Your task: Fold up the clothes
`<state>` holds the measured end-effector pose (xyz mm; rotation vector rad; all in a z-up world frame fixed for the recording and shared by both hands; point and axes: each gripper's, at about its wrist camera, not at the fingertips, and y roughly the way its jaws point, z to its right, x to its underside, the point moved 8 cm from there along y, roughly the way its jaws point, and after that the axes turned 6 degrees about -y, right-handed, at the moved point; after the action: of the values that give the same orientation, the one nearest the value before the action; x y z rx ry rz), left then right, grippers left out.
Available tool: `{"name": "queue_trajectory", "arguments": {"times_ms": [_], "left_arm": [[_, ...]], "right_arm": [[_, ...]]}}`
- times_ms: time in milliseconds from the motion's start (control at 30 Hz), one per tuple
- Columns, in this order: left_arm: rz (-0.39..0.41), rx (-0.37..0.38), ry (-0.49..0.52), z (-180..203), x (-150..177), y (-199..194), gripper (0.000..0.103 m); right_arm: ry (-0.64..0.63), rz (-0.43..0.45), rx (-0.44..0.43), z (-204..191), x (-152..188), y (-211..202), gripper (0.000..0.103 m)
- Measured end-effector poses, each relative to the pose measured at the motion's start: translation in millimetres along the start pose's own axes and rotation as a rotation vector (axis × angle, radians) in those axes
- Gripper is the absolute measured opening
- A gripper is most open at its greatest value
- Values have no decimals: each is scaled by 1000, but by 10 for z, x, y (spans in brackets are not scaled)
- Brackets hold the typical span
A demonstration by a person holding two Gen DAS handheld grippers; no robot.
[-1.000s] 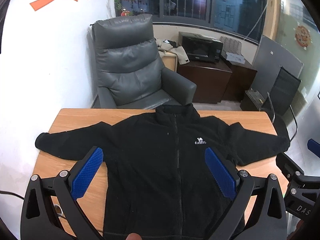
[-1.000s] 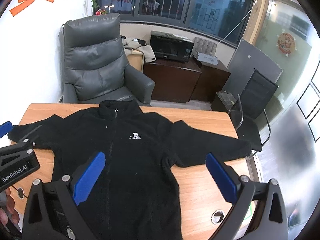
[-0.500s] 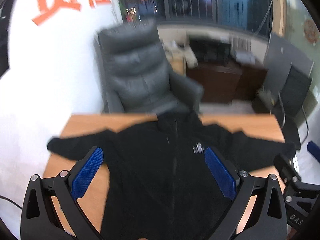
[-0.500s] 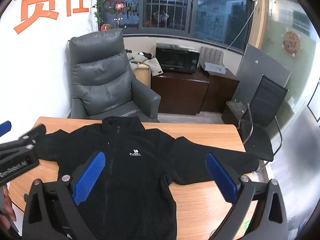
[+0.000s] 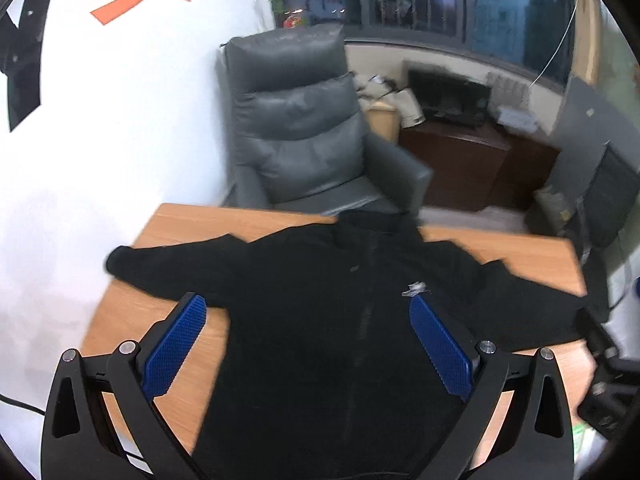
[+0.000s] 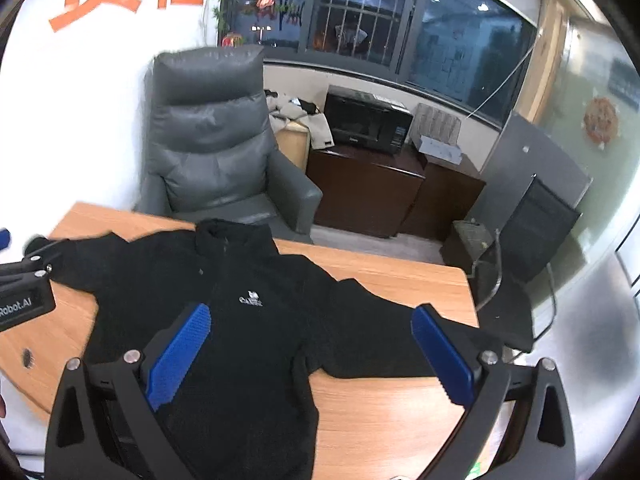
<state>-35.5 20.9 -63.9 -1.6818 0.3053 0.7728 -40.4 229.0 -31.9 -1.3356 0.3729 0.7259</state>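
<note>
A black fleece jacket (image 5: 320, 320) lies flat and face up on a wooden table (image 5: 224, 220), zipped, both sleeves spread out sideways. It also shows in the right wrist view (image 6: 240, 304), with a small white chest logo (image 6: 251, 299). My left gripper (image 5: 306, 324) is open and empty, held above the jacket's body. My right gripper (image 6: 310, 332) is open and empty, above the jacket's right side and sleeve (image 6: 400, 344). The left sleeve cuff (image 5: 120, 258) reaches the table's left edge.
A grey leather armchair (image 5: 296, 136) stands behind the table's far edge. A dark cabinet (image 6: 368, 192) with a microwave (image 6: 366, 122) is at the back. A black office chair (image 6: 536, 232) stands at the right. The table (image 6: 400, 276) has a cable hole (image 6: 27, 356).
Both grippers have tilted up and shifted, so the jacket sits lower in both views. The jacket has not moved. Both grippers stay open.
</note>
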Motion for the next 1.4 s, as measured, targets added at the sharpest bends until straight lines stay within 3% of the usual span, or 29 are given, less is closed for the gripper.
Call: {"name": "queue_trajectory", "arguments": {"times_ms": [67,233,367,467,633,733,833,967,1033,1100,1233,1300,1400], "left_arm": [[-13,-10,-10,-89,69,35,103],[7,-4,36,-246,8,23,103],[13,14,44,-312,-51,20,103],[-7,33,100,-212,-24,124,103],[38,138,161,185,43,430,103],[32,223,151,473,45,654,103],[39,348,241,979,88,871,103],[-125,445,202,1712,251,1425,103],[-157,417,181,2025,321,1670,103],[-211,428,113,2277,362,1894,103],[-317,537,-252,2315,260,2154,103],[-300,580,-441,2135,82,2133,103],[-217,598,-612,1831,-304,1912,103]], "right_arm": [[11,-42,-14,-96,25,63,103],[-4,-20,46,-199,-85,-34,103],[28,-44,38,-323,-99,-36,103],[45,-48,24,-414,-70,-8,103],[89,-5,0,-412,82,187,103],[140,24,7,-27,279,361,103],[172,61,-3,674,476,543,103],[55,2,86,1546,934,1053,103],[-39,-36,138,1920,1184,1331,103],[-101,-70,169,2282,1424,1583,103],[-28,-86,156,2810,1788,1733,102],[0,-71,159,2995,1914,1686,102],[-37,-16,170,3021,1962,1475,102]]}}
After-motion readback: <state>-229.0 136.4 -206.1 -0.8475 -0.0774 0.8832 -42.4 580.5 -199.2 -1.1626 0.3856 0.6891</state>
